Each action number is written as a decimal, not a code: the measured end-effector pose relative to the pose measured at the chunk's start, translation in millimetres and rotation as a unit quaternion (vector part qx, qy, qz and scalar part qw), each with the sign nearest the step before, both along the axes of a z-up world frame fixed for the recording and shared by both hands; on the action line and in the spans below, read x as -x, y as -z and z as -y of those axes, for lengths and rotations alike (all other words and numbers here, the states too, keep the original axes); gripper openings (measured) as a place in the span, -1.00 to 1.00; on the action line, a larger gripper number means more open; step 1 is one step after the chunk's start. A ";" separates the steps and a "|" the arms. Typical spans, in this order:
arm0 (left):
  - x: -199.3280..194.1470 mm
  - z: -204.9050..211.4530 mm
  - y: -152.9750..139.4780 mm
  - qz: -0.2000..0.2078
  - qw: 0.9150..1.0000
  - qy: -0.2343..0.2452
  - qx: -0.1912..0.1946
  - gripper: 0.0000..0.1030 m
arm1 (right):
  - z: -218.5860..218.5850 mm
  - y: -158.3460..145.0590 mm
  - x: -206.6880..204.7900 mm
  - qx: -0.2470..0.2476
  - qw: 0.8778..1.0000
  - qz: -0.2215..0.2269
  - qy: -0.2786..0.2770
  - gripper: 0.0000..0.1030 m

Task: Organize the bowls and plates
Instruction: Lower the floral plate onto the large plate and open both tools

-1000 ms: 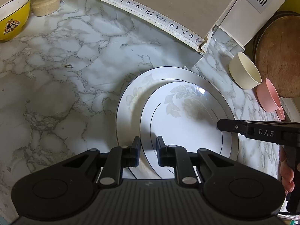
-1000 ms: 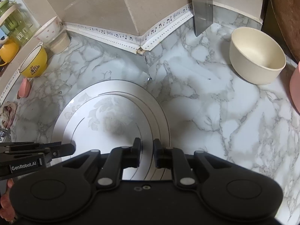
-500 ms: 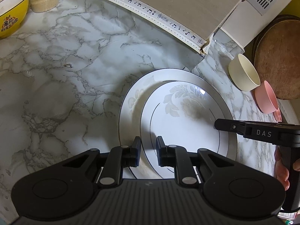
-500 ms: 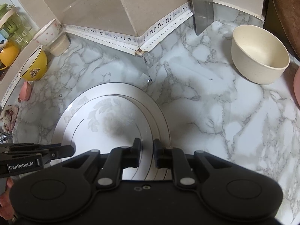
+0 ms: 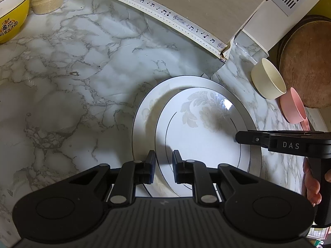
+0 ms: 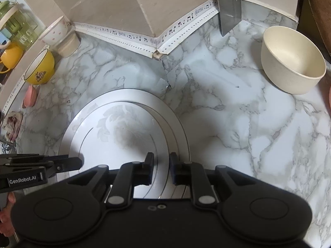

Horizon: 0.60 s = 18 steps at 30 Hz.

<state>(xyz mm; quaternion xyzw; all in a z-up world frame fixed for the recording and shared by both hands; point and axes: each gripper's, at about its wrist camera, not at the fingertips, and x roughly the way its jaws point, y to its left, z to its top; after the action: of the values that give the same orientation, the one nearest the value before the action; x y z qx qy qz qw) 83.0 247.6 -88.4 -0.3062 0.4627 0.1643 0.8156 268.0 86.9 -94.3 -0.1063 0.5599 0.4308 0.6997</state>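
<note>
On the marbled bench [image 5: 86, 107], the left wrist view shows a small plate [image 5: 202, 136] lying off-centre on a large plate [image 5: 144, 124], pushed toward its right side; the left claw [image 5: 163, 164] hangs over the near-left rims with its jaws a narrow gap apart and nothing between them, the small plate's rim showing through the gap; the right claw [image 5: 238, 138] reaches in from the right, seen side-on over the small plate's right rim, so I cannot tell here how its jaws stand; only this view shows the pink bowl [image 5: 292, 108] whole, touching the cream bowl [image 5: 268, 81], with a round wooden board [image 5: 308, 66] behind them; a yellow bowl [image 5: 12, 18] is cut off at the top left. From the right wrist view, the right claw [image 6: 161, 170] hovers over the plates' right rims, slightly parted and empty; the left claw [image 6: 79, 163] enters side-on at the left edge; the small plate [image 6: 124, 136] hides most of the large plate [image 6: 178, 132], and both are cut off below by the claw body; the cream bowl [image 6: 293, 60] stands well apart on the right, the pink one only a sliver at the frame edge; this view alone gives the yellow bowl [image 6: 40, 68] whole and a yellow cup [image 6: 11, 56] on the ledge. Against a second ago, both claws have drawn back a little, the plates sitting lower in each frame, their stacking unchanged.
</note>
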 end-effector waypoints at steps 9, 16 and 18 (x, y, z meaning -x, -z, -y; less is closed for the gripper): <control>-2.2 1.9 -2.3 -0.007 1.000 0.007 -0.007 -0.69 | -1.3 -7.6 -3.9 0.012 1.000 0.009 -0.023 -0.66; 1.2 7.3 -20.8 -0.007 0.998 0.029 -0.054 -0.69 | 0.8 -13.5 2.4 0.014 0.999 0.028 -0.033 -0.56; 3.4 12.8 -30.6 0.006 0.997 0.040 -0.070 -0.69 | 3.1 -18.9 7.4 0.010 0.998 0.042 -0.035 -0.54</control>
<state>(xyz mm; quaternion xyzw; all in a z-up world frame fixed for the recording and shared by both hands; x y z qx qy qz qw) 79.6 234.7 -57.9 -0.2308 0.4572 0.1614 0.8436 260.5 83.8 -75.4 -0.1506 0.5306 0.4442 0.7060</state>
